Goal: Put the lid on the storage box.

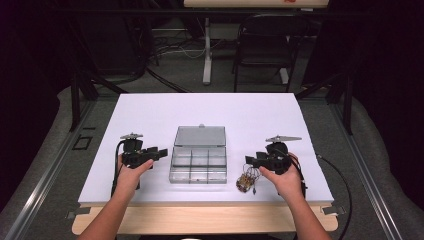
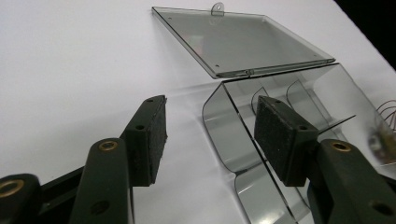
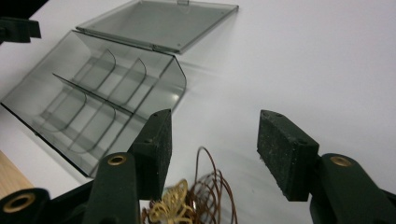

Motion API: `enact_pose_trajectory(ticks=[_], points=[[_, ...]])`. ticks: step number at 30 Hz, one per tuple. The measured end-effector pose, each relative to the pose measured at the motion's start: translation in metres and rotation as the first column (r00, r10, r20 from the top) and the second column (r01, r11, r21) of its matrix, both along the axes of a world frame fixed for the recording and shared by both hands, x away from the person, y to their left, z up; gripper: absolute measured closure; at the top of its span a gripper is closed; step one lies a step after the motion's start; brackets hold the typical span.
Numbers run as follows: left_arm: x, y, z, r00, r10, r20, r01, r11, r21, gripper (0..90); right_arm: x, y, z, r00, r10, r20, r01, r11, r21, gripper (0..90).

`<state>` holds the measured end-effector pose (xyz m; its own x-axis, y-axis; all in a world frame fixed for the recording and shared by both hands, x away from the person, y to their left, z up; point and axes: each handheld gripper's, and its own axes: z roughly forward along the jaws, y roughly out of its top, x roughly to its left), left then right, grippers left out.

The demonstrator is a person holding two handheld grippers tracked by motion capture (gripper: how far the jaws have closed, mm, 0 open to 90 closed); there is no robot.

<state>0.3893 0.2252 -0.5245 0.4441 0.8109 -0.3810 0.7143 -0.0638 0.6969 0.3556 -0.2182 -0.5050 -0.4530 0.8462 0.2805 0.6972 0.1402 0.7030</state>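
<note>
Right gripper view: wire jewellery point(image 3: 196, 200) cut off by bottom edge.

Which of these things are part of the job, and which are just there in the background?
Part of the job:
- clear compartment box, lid open
- wire jewellery pile
- left gripper, open
- right gripper, open

Just there:
- black chair
- floor cables

jewellery pile point(image 3: 191, 205): cut off by the bottom edge of the right gripper view, just below the compartment box point(image 3: 93, 98); in the high view too small to tell its pieces apart.
compartment box, near corner: ran out past the bottom edge in the left gripper view.
box compartments' contents: could not be made out through the smoky plastic.
</note>
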Motion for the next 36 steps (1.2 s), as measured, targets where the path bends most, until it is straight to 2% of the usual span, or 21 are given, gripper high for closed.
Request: enact_pose_trajectory(ticks=[5, 10, 15, 20, 25, 31, 36], points=[[-0.005, -0.004, 0.004, 0.9998, -0.007, 0.02, 0.007, 0.9999, 0.012, 44.1, -0.008, -0.004, -0.007, 0.9999, 0.014, -0.008, -0.014, 1.0, 0.004, 45.7], [-0.009, -0.003, 0.007, 0.9994, -0.002, 0.036, 0.001, 1.0, 0.008, 44.2, -0.014, -0.006, -0.014, 0.9998, 0.019, -0.01, -0.019, 1.0, 0.014, 45.7], [-0.007, -0.003, 0.01, 0.9991, -0.002, 0.042, 0.002, 1.0, 0.004, 44.2, -0.014, -0.011, -0.021, 0.9996, 0.006, -0.027, -0.005, 0.999, 0.042, 45.5], [-0.004, -0.006, 0.009, 0.9987, -0.008, 0.05, 0.007, 0.9999, 0.011, 44.2, -0.015, -0.014, -0.026, 0.9987, 0.025, -0.045, -0.023, 0.999, 0.047, 46.5], [-0.004, -0.009, 0.008, 0.9986, -0.018, 0.05, 0.016, 0.9993, 0.035, 44.2, -0.016, -0.012, -0.029, 0.9982, 0.035, -0.049, -0.034, 0.999, 0.022, 51.0], [-0.003, -0.01, 0.01, 0.998, -0.026, 0.058, 0.024, 0.9989, 0.041, 44.2, -0.017, -0.01, -0.034, 0.9953, 0.052, -0.082, -0.051, 0.999, 0.013, 57.4], [-0.002, -0.01, 0.011, 0.9978, -0.016, 0.064, 0.013, 0.9988, 0.047, 44.2, -0.017, -0.006, -0.036, 0.9937, 0.065, -0.091, -0.067, 0.998, -0.012, 66.6]])
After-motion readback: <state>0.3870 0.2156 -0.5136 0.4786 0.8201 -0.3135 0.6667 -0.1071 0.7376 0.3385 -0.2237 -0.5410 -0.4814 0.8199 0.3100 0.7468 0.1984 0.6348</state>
